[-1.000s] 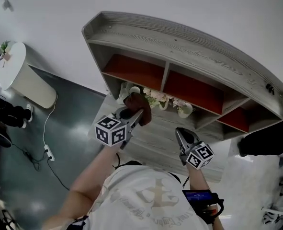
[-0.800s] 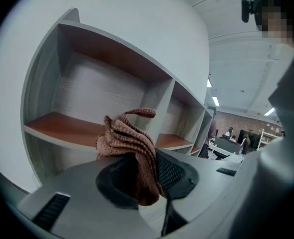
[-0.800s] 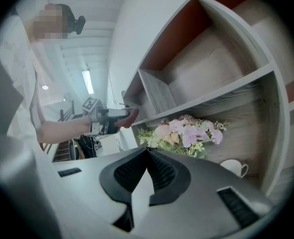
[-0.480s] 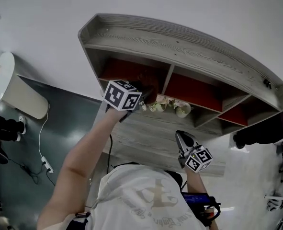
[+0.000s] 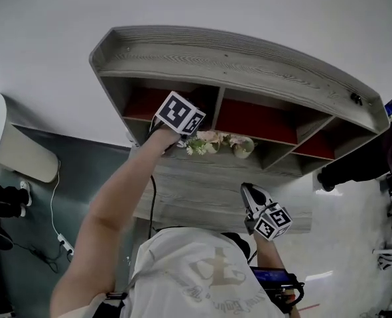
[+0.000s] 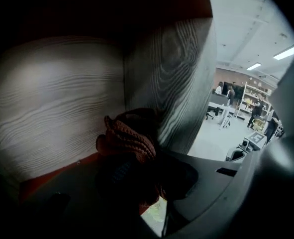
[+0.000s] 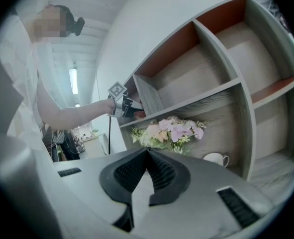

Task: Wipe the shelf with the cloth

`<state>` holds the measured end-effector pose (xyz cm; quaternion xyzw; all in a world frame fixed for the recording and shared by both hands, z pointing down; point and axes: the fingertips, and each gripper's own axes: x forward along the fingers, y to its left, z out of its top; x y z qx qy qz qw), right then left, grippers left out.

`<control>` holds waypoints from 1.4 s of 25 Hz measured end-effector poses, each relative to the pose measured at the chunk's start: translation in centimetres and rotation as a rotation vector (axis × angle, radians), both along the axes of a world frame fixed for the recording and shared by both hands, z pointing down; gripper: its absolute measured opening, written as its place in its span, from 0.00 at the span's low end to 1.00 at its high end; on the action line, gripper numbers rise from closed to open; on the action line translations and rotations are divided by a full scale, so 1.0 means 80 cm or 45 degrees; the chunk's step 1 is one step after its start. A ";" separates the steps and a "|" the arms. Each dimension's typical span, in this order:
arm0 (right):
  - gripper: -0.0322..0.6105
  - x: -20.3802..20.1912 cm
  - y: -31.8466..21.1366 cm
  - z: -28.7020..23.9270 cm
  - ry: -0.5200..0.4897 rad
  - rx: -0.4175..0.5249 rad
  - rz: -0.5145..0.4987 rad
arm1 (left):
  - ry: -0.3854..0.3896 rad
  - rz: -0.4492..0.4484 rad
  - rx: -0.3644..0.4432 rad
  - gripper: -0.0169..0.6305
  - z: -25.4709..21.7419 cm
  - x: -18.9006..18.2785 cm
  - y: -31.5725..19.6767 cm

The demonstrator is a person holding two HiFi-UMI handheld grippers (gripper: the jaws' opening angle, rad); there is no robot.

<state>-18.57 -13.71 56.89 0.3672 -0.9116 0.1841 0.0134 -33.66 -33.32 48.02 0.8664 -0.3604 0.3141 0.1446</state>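
Left gripper [image 5: 186, 118] is up in the top-left cubby of the grey wood-grain shelf with red backs [image 5: 249, 65]. Shoving too hard could knock the pink flower bunch [image 5: 205, 141] just below. Left gripper view: jaws pinch the rust-brown knitted cloth [image 6: 129, 138], bunched at their tips against the cubby corner. Right gripper view: right gripper [image 7: 147, 156] is pressed together and empty.

left claw [image 6: 146, 177] raised, cloth [image 6: 129, 137] into upper compartment [image 5: 141, 103]

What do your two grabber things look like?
The right gripper is grey plastic with black ribbed pads. The left gripper looks dark in shadow, and a thin black cable hangs from it. Each carries a white cube with black square markers. The shirt is pale and short-sleeved.
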 end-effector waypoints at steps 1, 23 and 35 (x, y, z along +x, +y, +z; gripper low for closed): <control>0.06 0.002 0.002 0.001 0.001 -0.004 0.006 | -0.021 0.004 -0.007 0.17 0.004 0.000 -0.003; 0.06 -0.001 -0.009 0.009 -0.012 -0.024 -0.039 | -0.159 -0.158 0.014 0.16 0.019 -0.042 -0.022; 0.06 -0.025 -0.016 0.008 -0.053 -0.028 -0.131 | -0.163 -0.457 0.002 0.16 0.019 -0.156 -0.013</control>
